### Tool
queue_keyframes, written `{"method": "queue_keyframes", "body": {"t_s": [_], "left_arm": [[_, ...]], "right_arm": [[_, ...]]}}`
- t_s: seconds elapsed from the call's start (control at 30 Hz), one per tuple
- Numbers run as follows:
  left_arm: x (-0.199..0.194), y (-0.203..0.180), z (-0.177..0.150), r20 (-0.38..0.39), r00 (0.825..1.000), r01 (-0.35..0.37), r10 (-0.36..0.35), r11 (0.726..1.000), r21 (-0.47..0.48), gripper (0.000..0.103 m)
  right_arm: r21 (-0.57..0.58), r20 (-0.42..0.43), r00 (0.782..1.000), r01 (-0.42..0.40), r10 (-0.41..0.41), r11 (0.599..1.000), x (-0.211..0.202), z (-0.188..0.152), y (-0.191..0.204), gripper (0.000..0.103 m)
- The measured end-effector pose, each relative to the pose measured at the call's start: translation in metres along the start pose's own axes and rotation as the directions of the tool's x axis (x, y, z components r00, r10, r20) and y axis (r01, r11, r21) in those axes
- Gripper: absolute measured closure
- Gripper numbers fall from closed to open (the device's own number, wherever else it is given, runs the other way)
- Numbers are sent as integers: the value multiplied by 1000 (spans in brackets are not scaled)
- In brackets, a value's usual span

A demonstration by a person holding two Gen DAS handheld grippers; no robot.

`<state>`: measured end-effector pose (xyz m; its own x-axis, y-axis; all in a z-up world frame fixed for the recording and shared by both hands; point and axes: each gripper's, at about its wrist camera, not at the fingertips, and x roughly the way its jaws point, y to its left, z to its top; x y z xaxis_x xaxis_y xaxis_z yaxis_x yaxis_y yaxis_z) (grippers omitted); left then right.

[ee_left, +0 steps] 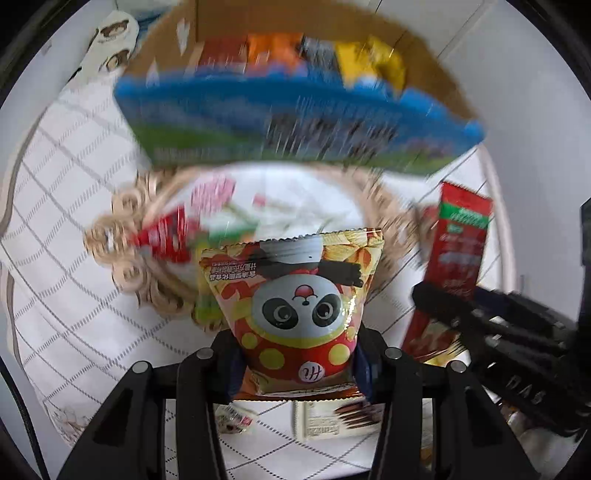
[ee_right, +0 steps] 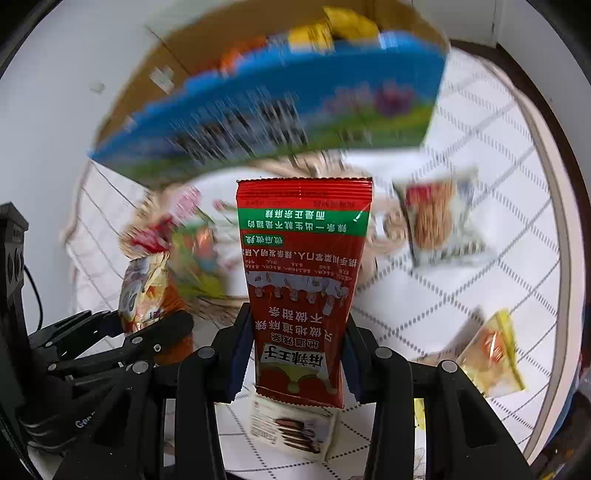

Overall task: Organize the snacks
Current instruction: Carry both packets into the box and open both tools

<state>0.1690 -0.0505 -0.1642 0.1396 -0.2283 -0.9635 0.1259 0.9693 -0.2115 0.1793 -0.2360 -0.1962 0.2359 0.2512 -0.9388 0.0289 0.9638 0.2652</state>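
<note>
My left gripper [ee_left: 295, 365] is shut on a panda snack bag [ee_left: 295, 295], held above a round woven basket [ee_left: 125, 240] that has several small packets in it. My right gripper [ee_right: 299, 350] is shut on a red spicy-strip packet [ee_right: 303, 277], also over the basket [ee_right: 388, 236]. The red packet shows at the right of the left wrist view [ee_left: 461, 243]. The panda bag and left gripper show at the lower left of the right wrist view [ee_right: 147, 291]. Both views are motion-blurred.
A big blue-green snack box [ee_left: 295, 122] lies behind the basket, in front of a cardboard box [ee_left: 229, 26] of snacks. Loose packets lie on the checked cloth: a noodle-print one [ee_right: 439, 221], a yellow one [ee_right: 495, 354], a chocolate-biscuit one [ee_right: 291, 428].
</note>
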Motion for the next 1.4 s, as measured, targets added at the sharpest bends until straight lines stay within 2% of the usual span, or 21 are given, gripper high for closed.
{"method": "queue_keyframes", "body": {"t_s": [0.13, 0.27, 0.43, 0.57, 0.7, 0.83, 1.2, 1.27, 1.3, 1.33, 1.37, 1.4], "left_arm": [[-40, -6, 33, 71, 997, 33, -34, 999, 8, 59], [-63, -13, 86, 113, 993, 29, -31, 999, 19, 59], [-66, -9, 150, 134, 991, -17, 15, 1000, 19, 59], [-41, -7, 201, 86, 996, -40, 40, 999, -4, 59], [3, -3, 232, 2, 997, -82, 82, 997, -2, 59], [41, 5, 245, -79, 993, -91, 89, 996, -22, 59], [94, 16, 244, -186, 977, -115, 109, 993, -21, 58], [97, 16, 240, -191, 975, -117, 110, 993, -22, 58], [99, 16, 239, -197, 974, -113, 107, 993, -19, 55], [100, 17, 239, -205, 973, -114, 107, 993, -23, 51], [102, 17, 242, -208, 973, -110, 102, 993, -29, 38], [103, 18, 244, -206, 974, -103, 94, 994, -35, 24]], "right_arm": [[-11, 61, 997, -41, 42, 999, -38, 30, 8, 58], [-10, 127, 990, -55, 56, 998, -59, 80, 15, 58], [-27, 246, 969, 22, -14, 999, -90, 140, 23, 58], [-23, 273, 958, 96, -86, 995, -89, 189, 19, 58], [-24, 219, 962, 170, -161, 985, -62, 224, 13, 58], [-31, 141, 965, 228, -222, 973, -25, 238, 5, 58], [-25, -19, 964, 263, -264, 964, 36, 238, -24, 57], [-27, -62, 961, 268, -269, 963, 45, 239, -27, 52], [-28, -87, 958, 270, -272, 962, 49, 240, -28, 45], [-27, -105, 957, 270, -271, 962, 52, 240, -29, 30], [-29, -113, 960, 254, -256, 967, 53, 240, -29, 25], [-29, -116, 959, 257, -259, 966, 53, 240, -29, 23]]}}
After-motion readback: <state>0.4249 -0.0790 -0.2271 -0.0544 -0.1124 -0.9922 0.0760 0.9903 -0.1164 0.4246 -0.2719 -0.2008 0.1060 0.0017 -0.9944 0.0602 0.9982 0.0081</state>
